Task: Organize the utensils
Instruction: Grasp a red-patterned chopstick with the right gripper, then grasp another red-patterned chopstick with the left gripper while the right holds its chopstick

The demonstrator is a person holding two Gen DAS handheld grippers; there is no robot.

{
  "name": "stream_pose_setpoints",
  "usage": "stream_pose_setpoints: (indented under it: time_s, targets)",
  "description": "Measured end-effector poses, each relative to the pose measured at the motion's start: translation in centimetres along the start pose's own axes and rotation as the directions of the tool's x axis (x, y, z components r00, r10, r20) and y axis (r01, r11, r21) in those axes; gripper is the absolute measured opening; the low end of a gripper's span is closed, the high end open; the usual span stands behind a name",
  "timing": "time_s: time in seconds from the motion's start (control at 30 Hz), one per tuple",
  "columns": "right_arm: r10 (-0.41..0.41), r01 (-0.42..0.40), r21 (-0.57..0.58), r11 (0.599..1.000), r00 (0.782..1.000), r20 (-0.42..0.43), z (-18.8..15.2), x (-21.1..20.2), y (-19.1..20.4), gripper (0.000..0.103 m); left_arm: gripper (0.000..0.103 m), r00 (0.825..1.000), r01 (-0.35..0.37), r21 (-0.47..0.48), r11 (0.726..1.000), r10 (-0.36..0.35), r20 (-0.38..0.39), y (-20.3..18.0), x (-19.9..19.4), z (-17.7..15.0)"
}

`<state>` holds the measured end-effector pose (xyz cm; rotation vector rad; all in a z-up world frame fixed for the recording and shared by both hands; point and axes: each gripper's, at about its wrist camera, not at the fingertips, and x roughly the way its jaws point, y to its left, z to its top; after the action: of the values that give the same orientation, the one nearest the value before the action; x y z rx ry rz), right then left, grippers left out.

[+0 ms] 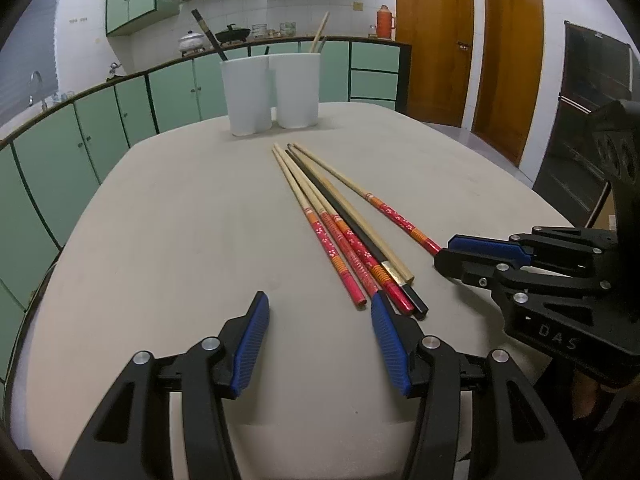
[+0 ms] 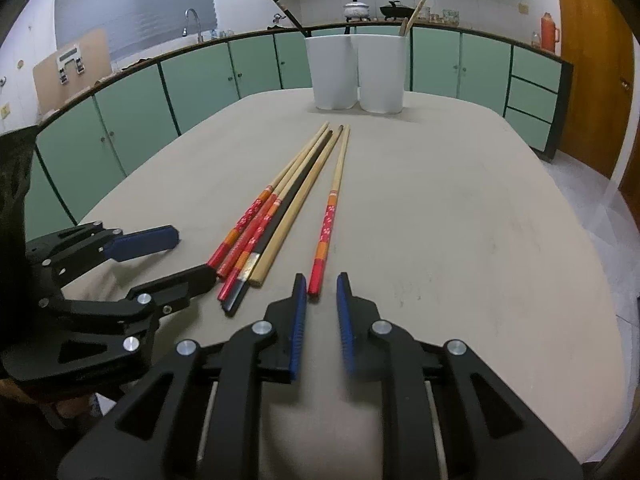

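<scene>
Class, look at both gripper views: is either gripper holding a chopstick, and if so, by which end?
Neither. The left gripper is open over bare table; the right gripper has jaws slightly apart, just short of the lone chopstick.

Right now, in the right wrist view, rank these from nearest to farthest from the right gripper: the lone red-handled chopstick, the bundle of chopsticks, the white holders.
1. Lone red-handled chopstick, at the right gripper tips.
2. Bundle of chopsticks, just left.
3. White holders, far table edge.

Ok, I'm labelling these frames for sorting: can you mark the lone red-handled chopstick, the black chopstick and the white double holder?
lone red-handled chopstick [image 2: 325, 236], right wrist view, on its red patterned handle.
black chopstick [image 1: 352, 222], left wrist view, mid-shaft.
white double holder [image 2: 382, 76], right wrist view, on the right cup's front wall.
</scene>
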<state>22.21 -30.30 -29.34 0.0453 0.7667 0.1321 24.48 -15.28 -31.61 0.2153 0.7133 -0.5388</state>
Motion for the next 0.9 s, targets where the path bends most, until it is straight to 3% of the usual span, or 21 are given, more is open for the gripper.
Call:
stream_pose_setpoints:
  time_s: [0.2, 0.6, 0.63, 0.7, 0.73, 0.9]
  targets:
    - [-0.066, 0.066, 0.016, 0.998, 0.998, 0.019, -0.5, -0.2, 0.0, 0.006, 0.037, 1.000, -0.001, -0.027, 1.000, 0.001, 0.005, 0.7, -0.2, -0.2]
    - [-0.043, 0.043, 0.027, 0.999, 0.999, 0.020, -0.3, 0.0, -0.3, 0.009, 0.037, 1.000, -0.010, -0.027, 1.000, 0.010, 0.010, 0.2, 0.7, 0.5]
    - [-0.051, 0.050, 0.026, 0.998, 0.998, 0.023, -0.3, 0.1, -0.3, 0.008, 0.034, 1.000, -0.017, -0.039, 0.999, 0.017, 0.013, 0.4, 0.9, 0.6]
    - [-0.088, 0.088, 0.022, 0.996, 0.996, 0.028, -0.3, 0.1, -0.2, 0.005, 0.012, 0.999, -0.032, -0.061, 0.998, 0.033, 0.015, 0.9, 1.0, 0.7]
    - [-0.111, 0.110, 0.027, 0.994, 0.993, 0.032, -0.4, 0.0, -0.3, 0.006, 0.007, 0.999, -0.041, -0.081, 0.996, 0.042, 0.014, 1.4, 1.1, 0.7]
    - [-0.192, 0.189, 0.077, 0.979, 0.981, 0.036, -0.8, -0.5, -0.6, 0.005, 0.006, 0.994, -0.103, -0.153, 0.983, 0.107, 0.014, 2.9, 0.6, 0.3]
